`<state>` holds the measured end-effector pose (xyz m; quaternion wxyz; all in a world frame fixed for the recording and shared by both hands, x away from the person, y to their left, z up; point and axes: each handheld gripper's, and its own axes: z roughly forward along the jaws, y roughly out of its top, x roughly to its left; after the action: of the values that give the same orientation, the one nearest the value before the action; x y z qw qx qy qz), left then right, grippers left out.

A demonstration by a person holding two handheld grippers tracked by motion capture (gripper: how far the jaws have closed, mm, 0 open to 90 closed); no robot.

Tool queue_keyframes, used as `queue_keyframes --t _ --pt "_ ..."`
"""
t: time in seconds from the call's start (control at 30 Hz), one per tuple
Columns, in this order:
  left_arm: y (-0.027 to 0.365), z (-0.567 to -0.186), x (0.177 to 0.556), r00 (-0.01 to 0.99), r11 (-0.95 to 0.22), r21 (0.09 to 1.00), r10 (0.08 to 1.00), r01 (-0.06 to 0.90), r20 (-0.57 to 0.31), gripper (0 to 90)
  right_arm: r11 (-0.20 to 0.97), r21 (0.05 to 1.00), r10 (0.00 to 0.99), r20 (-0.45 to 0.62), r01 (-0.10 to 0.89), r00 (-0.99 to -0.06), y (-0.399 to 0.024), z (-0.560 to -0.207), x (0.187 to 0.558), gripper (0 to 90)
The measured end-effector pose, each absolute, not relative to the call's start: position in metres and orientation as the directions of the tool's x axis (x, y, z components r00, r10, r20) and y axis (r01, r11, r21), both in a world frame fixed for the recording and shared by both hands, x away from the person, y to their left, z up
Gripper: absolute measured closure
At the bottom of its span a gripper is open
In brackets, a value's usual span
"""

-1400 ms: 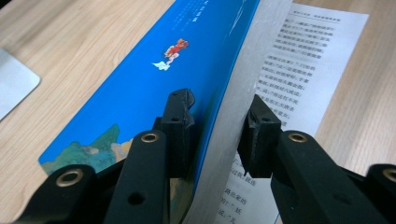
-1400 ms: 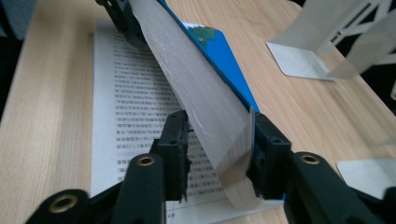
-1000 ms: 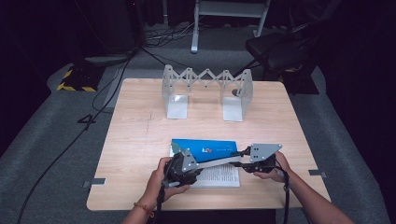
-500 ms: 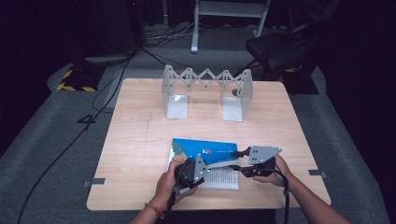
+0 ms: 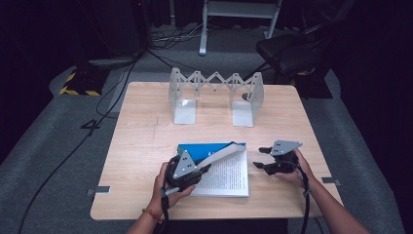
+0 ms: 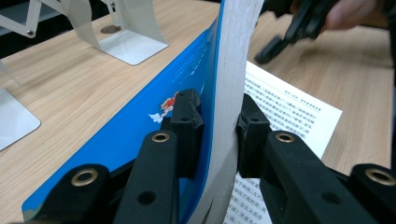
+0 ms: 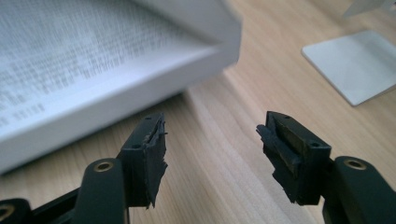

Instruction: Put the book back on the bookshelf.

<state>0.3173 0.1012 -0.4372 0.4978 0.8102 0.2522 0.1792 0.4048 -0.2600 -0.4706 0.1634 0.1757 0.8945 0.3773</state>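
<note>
Left gripper (image 5: 202,170) pinches the book's (image 5: 229,178) glossy blue cover (image 6: 140,126) plus a wad of pages, jaws just closed on them, cover lifted; book lies open on pale woodgrain worktop (image 5: 141,146), printed page up; right gripper (image 5: 260,157) just beside book's right edge, jaws just opening, spread, nothing between; zigzag metal rack (image 5: 214,90) behind.

Bright tabletop, dark surroundings, blurred close-ups

High view sits above the near edge of the table (image 5: 146,146), looking forward and down. Both gripper views ride low and close: left one faces the far edge, and all share the open book (image 5: 229,173).
</note>
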Motion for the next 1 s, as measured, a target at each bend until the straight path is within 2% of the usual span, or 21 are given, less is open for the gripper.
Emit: queue_keyframes --t 0.23,0.33,0.43,0.47,0.67,0.87,1.0 --pt "0.114 -0.436 0.319 0.812 -0.326 0.916 0.584 0.233 0.001 74.0 0.678 0.717 0.368 -0.139 0.163 -0.919 -0.240 -0.492 0.409 39.1" --pt "0.116 -0.435 0.320 0.821 -0.326 0.916 0.571 0.233 -0.005 73.7 0.609 0.782 0.319 -0.089 0.132 -0.944 -0.235 -0.490 0.404 41.3" --pt "0.115 -0.434 0.319 0.826 -0.332 0.914 0.563 0.234 -0.007 73.7 0.574 0.810 0.314 -0.083 0.119 -0.946 -0.235 -0.486 0.401 43.7" --pt "0.115 -0.433 0.318 0.831 -0.327 0.916 0.555 0.233 -0.014 73.6 0.522 0.843 0.318 -0.049 0.131 -0.947 -0.238 -0.478 0.398 48.6" --pt "0.121 -0.425 0.313 0.831 -0.285 0.931 0.555 0.230 -0.035 73.3 0.439 0.892 0.350 -0.057 0.110 -0.935 -0.238 -0.452 0.391 49.8" --pt "0.137 -0.416 0.309 0.805 -0.218 0.947 0.590 0.235 -0.064 72.9 0.395 0.916 0.362 -0.083 0.073 -0.929 -0.220 -0.424 0.390 49.9" --pt "0.146 -0.414 0.307 0.804 -0.206 0.952 0.591 0.227 -0.064 72.9 0.414 0.910 0.352 -0.125 0.034 -0.928 -0.207 -0.407 0.389 50.0"
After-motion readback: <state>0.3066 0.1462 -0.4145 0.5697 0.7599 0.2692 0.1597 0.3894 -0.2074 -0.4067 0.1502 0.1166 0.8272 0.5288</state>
